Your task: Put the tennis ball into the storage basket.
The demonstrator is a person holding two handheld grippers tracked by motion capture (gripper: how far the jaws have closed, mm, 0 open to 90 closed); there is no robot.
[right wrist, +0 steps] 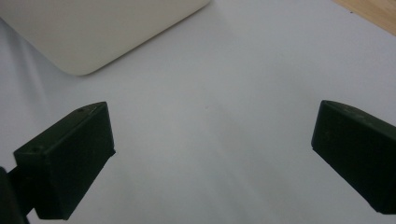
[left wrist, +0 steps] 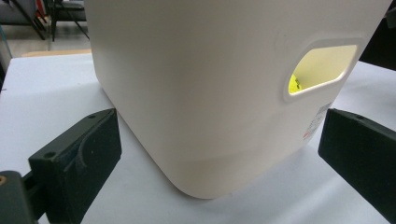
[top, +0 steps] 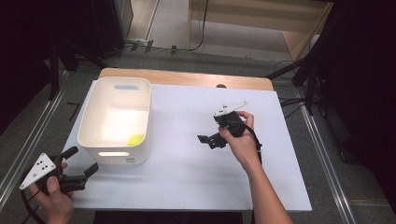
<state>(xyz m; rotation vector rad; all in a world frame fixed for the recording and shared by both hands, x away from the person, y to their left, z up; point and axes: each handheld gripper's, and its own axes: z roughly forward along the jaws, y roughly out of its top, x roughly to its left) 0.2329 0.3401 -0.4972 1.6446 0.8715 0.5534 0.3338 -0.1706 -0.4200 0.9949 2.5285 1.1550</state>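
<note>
Jaws are seen spread wide and empty on both grippers, nothing being held between either pair. A white bin [top: 115, 122] is set at about nine o'clock on the white table [top: 196, 177], and a small yellow-green object [top: 136, 139] is seen lying on the bin's floor, near its front right corner; what the object is cannot be told. Through the handle slot in the bin's near wall, the same yellow-green patch [left wrist: 294, 84] is caught by the left gripper view.

At about seven o'clock, the left gripper [top: 78, 170] is held low, just beside the bin's front left corner, its jaws pointed at the rounded wall [left wrist: 196, 93] without touching it. At about three o'clock from the bin, well apart from it, the right gripper [top: 211, 139] is held over bare tabletop, with a corner of the bin [right wrist: 88, 28] seen beyond its jaws.

A risk is judged to lie with the left gripper: were it pushed forward, the light bin could be nudged or slid across the smooth surface, and the object inside rolled out of place. A grip on the curved corner would likely slip.
</note>
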